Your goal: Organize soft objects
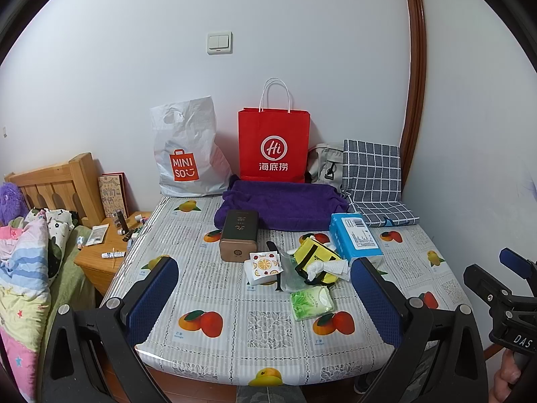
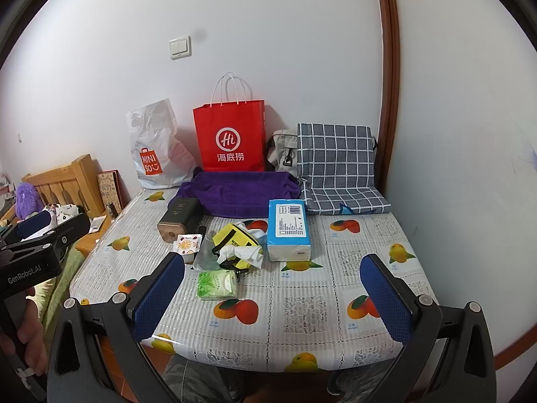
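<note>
Small room with white walls, a light switch (image 1: 220,43) high on the back wall, brown wood trim (image 1: 414,77) in the right corner. Low bench (image 1: 235,305) under a glossy plastic cover printed with mangoes and lace squares. To the left, a wooden bed head (image 1: 58,181), a nightstand (image 1: 100,255) with small tubes and bottles, crumpled bedding (image 1: 23,268) with stars and stripes.

Against the back wall, three containers standing: a white plastic shopping bag (image 1: 184,154), wrinkled and bulging, contents hidden; a stiff red paper bag (image 1: 273,144) with white cord handles, inside not visible; a grey cloth bag (image 1: 324,163) half hidden behind a checked cushion (image 1: 372,181). In front of these, a purple towel (image 1: 282,205), thick and fuzzy, lying flat in a loose fold.

In the bench middle, a dark box (image 1: 239,235) with rounded corners and a gold end, a square white tissue pack (image 1: 263,267) with fruit print, a yellow pouch (image 1: 315,262) with black straps and crumpled white tissue (image 1: 327,268) on it, a blue tissue brick (image 1: 354,240) in smooth wrap, a soft green tissue pack (image 1: 312,302) nearest the front edge.

Left gripper (image 1: 265,302) and right gripper (image 2: 273,299) both with blue textured pads spread wide apart, holding nothing, hovering over the front edge of the bench.
</note>
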Available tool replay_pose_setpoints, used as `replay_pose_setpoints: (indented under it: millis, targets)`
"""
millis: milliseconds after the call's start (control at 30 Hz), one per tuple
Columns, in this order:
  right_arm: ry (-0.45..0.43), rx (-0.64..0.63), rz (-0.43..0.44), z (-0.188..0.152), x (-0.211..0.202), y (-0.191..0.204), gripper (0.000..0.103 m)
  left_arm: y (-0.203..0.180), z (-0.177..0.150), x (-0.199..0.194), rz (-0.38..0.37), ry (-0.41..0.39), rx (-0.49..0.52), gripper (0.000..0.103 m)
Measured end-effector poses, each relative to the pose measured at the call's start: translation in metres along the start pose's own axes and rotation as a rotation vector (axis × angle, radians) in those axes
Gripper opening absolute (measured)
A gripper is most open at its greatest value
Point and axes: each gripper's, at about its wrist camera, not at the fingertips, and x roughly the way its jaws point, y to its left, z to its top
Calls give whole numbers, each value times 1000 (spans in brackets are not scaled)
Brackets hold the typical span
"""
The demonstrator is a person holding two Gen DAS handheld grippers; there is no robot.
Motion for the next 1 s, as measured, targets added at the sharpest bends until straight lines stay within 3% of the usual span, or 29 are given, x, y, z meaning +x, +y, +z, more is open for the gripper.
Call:
replay_pose_setpoints:
  millis: [400,700,1000]
  targets:
    - [27,-5,22,-4,22,1,103,1,8,20,-14,21,7,103]
    - [144,-23,70,-20,99,12,103,32,-8,89,20,130,-46,103]
    - [262,-85,210,-65,201,52,103,79,-44,151,60,216,-112,103]
